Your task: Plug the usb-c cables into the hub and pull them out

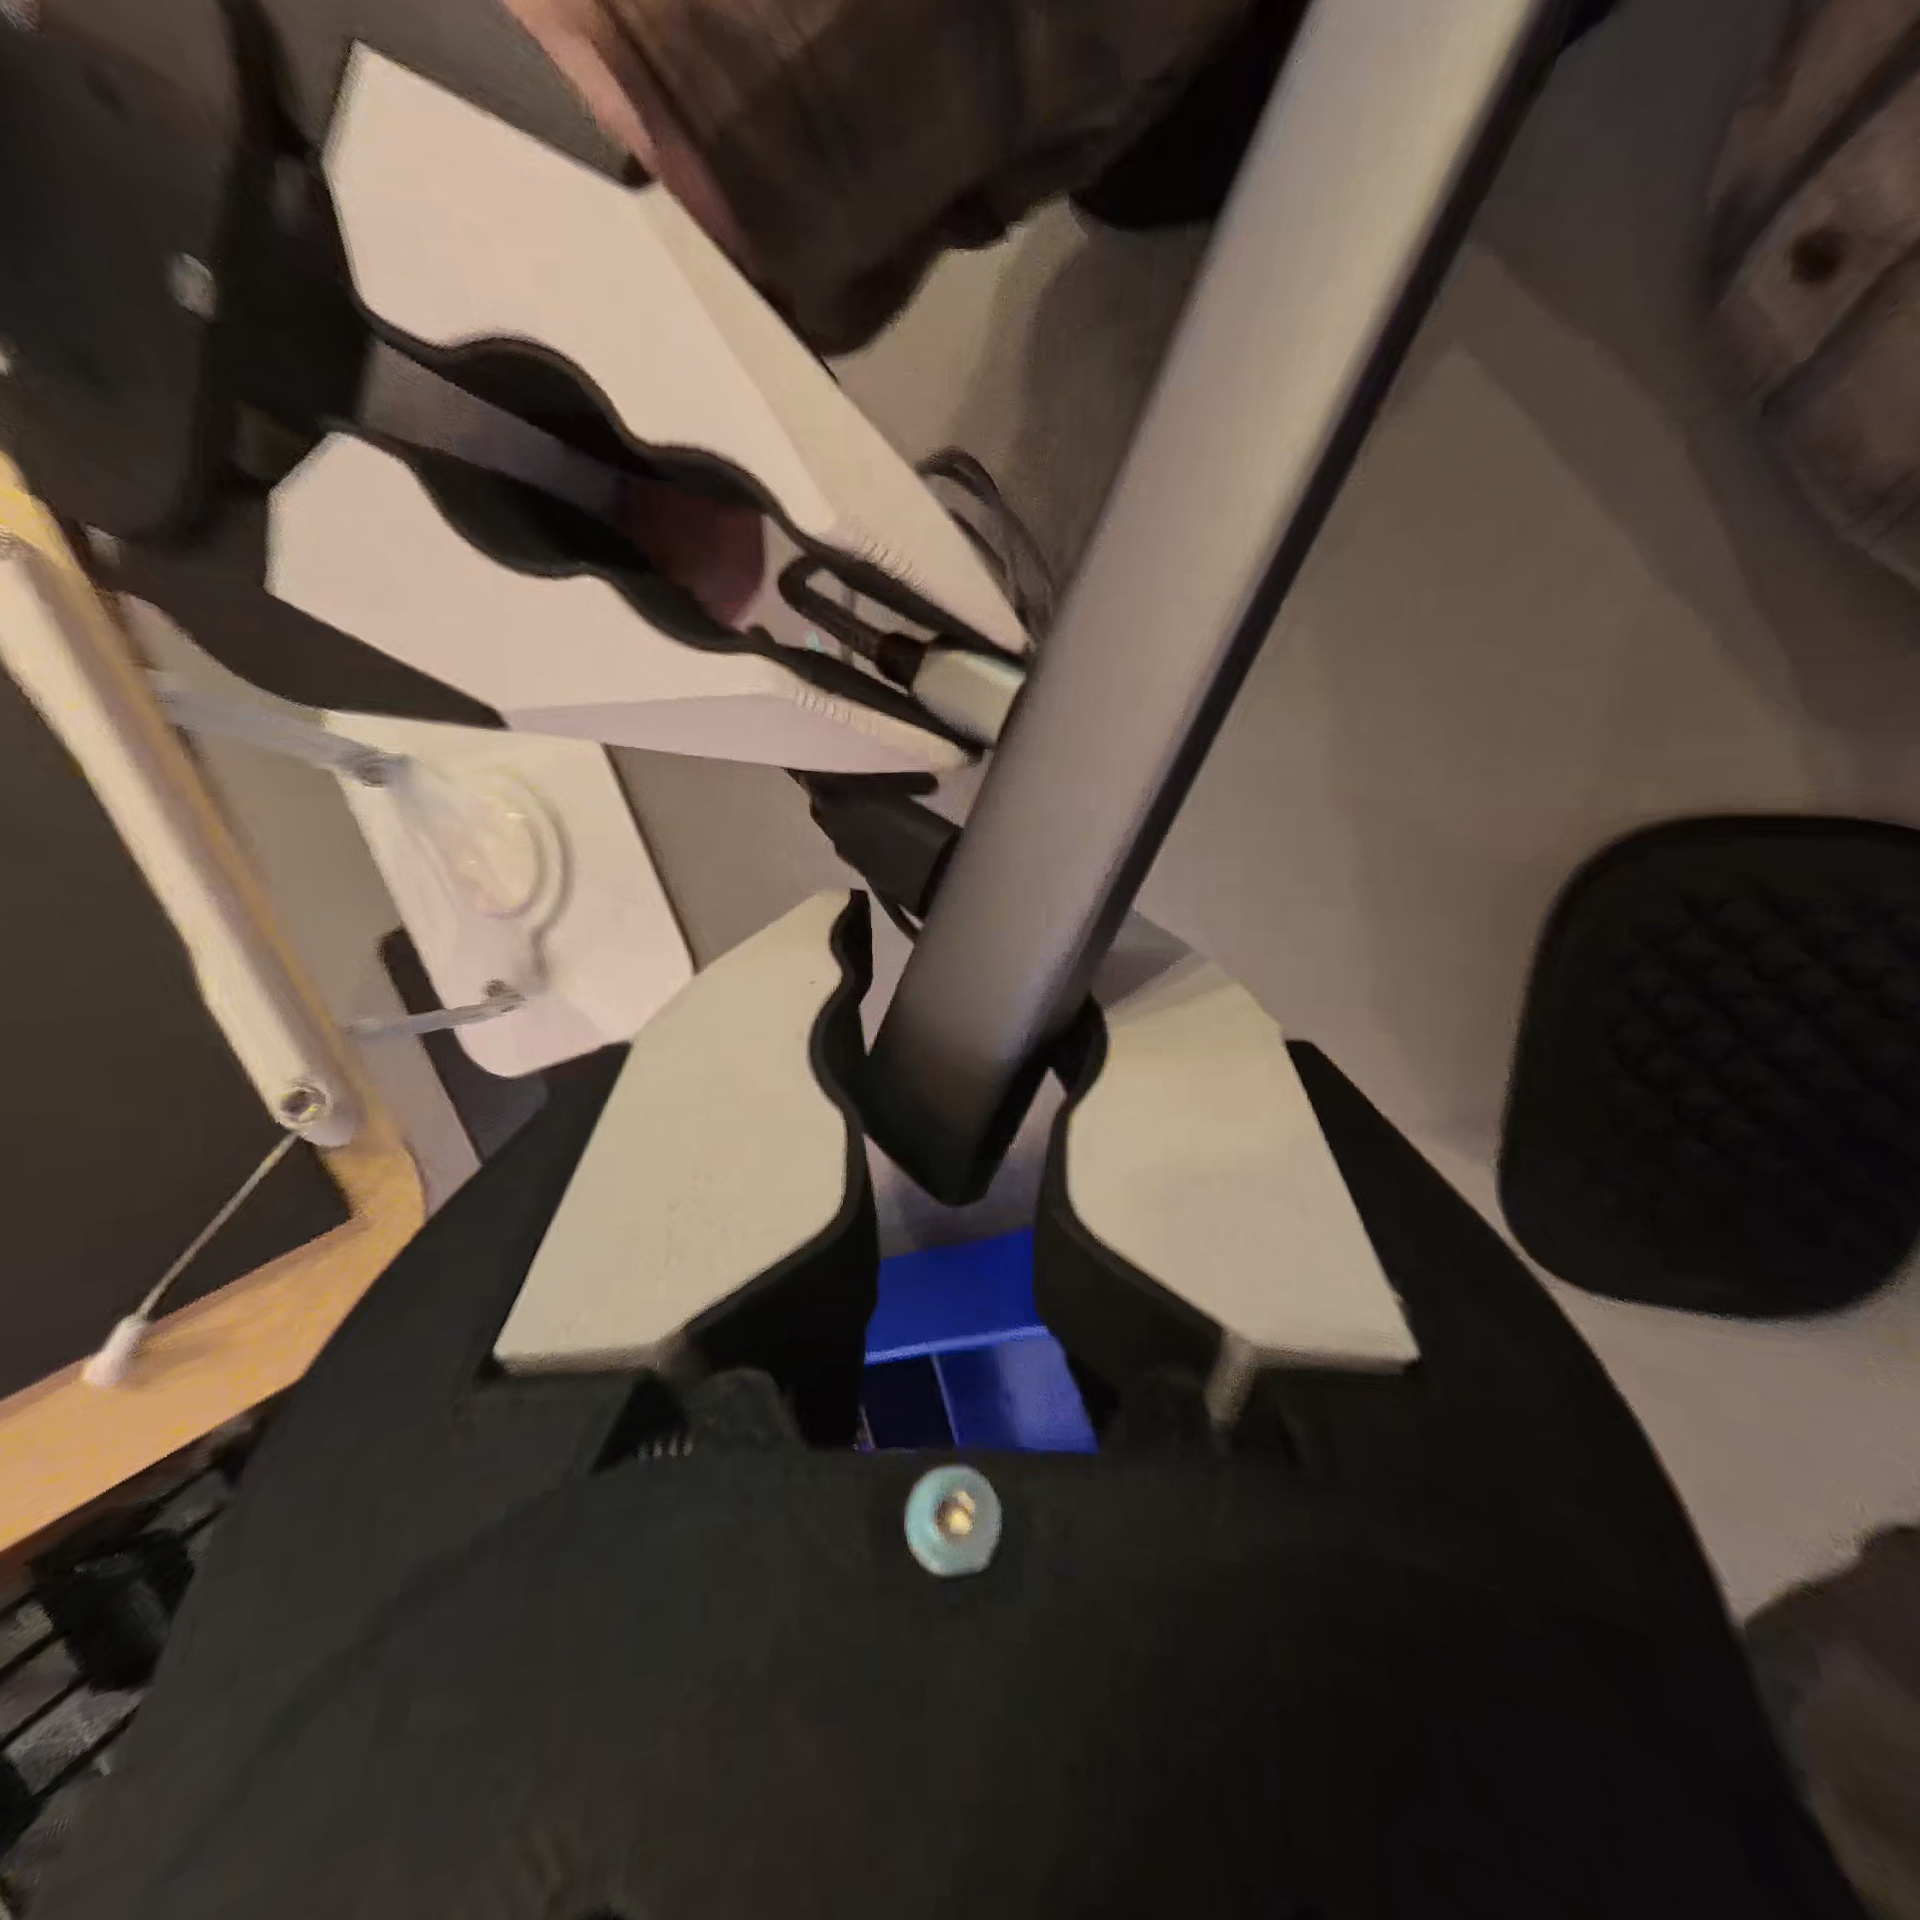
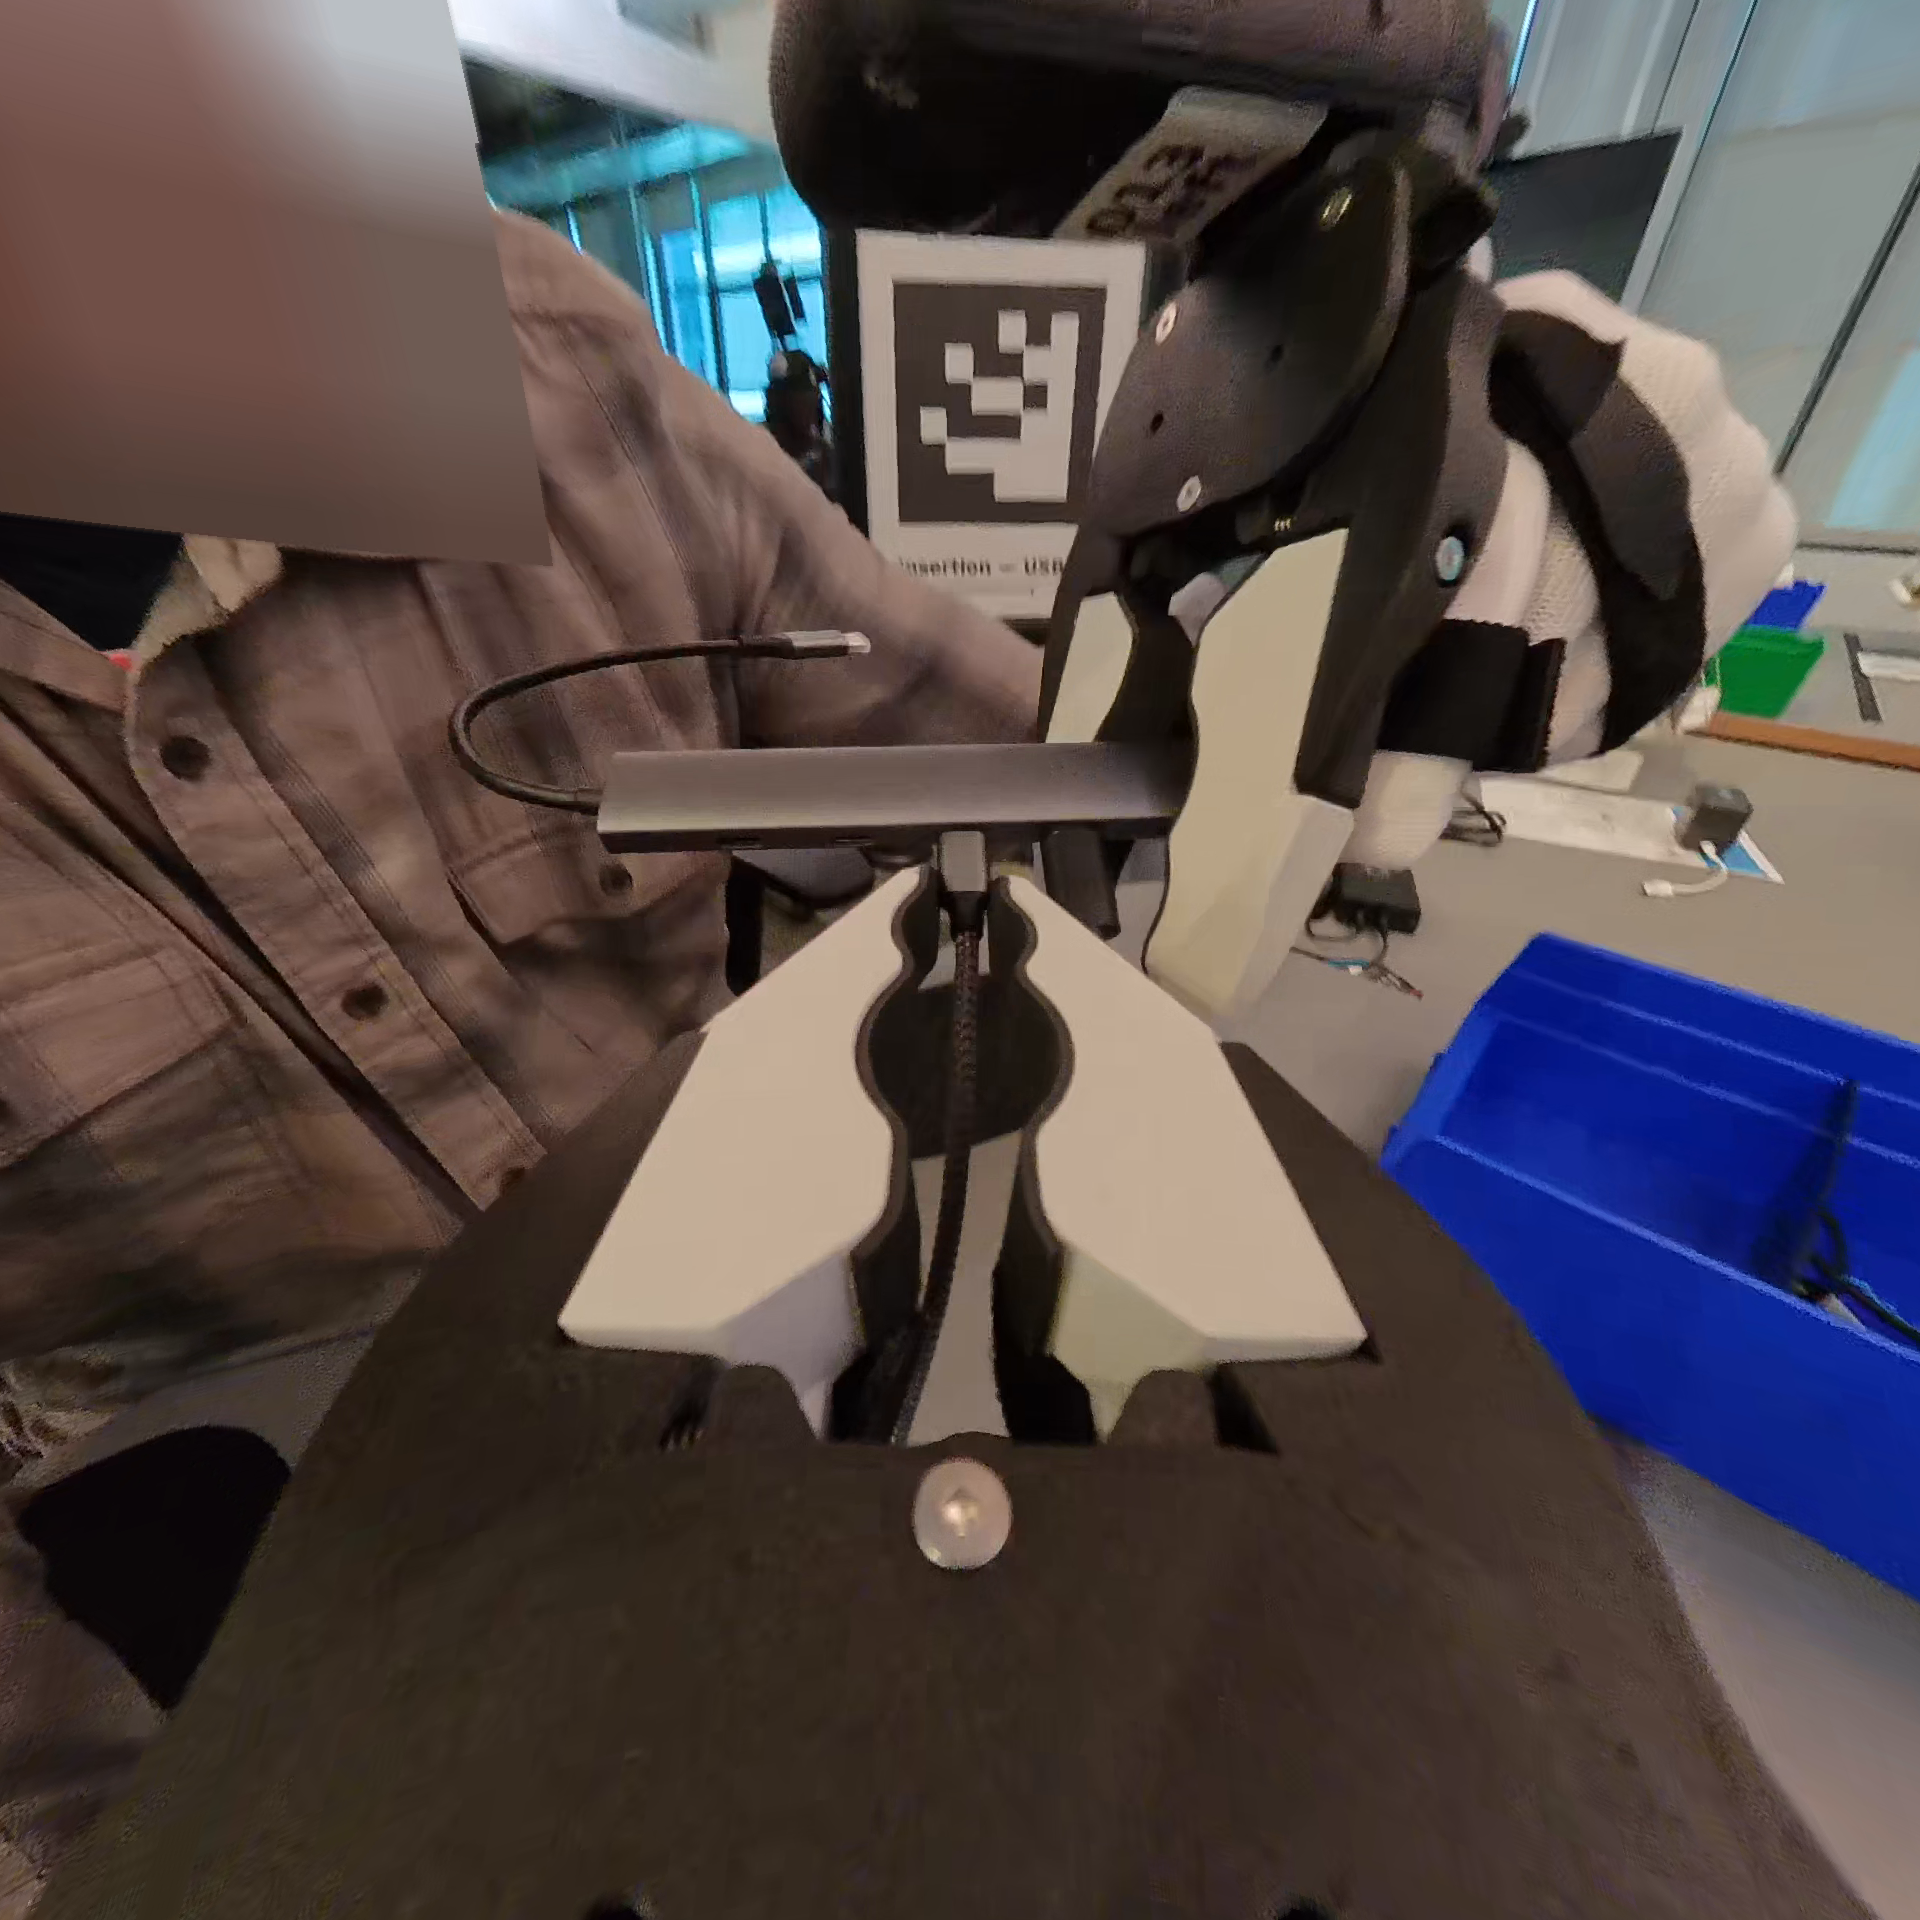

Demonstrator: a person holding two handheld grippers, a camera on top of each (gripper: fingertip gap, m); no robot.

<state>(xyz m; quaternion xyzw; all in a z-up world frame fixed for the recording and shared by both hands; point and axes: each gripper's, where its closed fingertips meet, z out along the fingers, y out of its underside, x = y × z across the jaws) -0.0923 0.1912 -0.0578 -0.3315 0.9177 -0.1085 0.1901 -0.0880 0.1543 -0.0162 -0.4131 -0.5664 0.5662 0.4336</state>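
A slim grey USB hub (image 1: 1195, 540) is clamped at one end between the fingers of my left gripper (image 1: 966, 966), which is shut on it and holds it in the air. In the right wrist view the hub (image 2: 831, 784) lies level, with my left gripper (image 2: 1164, 779) on its right end. My right gripper (image 2: 964, 883) is shut on the plug of a braided USB-C cable (image 2: 961, 1039). The plug (image 2: 961, 852) meets a port on the hub's near side and looks seated. The hub's own short cable (image 2: 499, 717) curls out to the left, its plug free.
A blue divided bin (image 2: 1662, 1195) stands on the grey table (image 2: 1610, 894) at the right. A person in a plaid shirt (image 2: 312, 935) is close on the left. A black-and-white marker board (image 2: 997, 405) stands behind. Small adapters (image 2: 1371, 894) and a green bin (image 2: 1766, 665) lie farther right.
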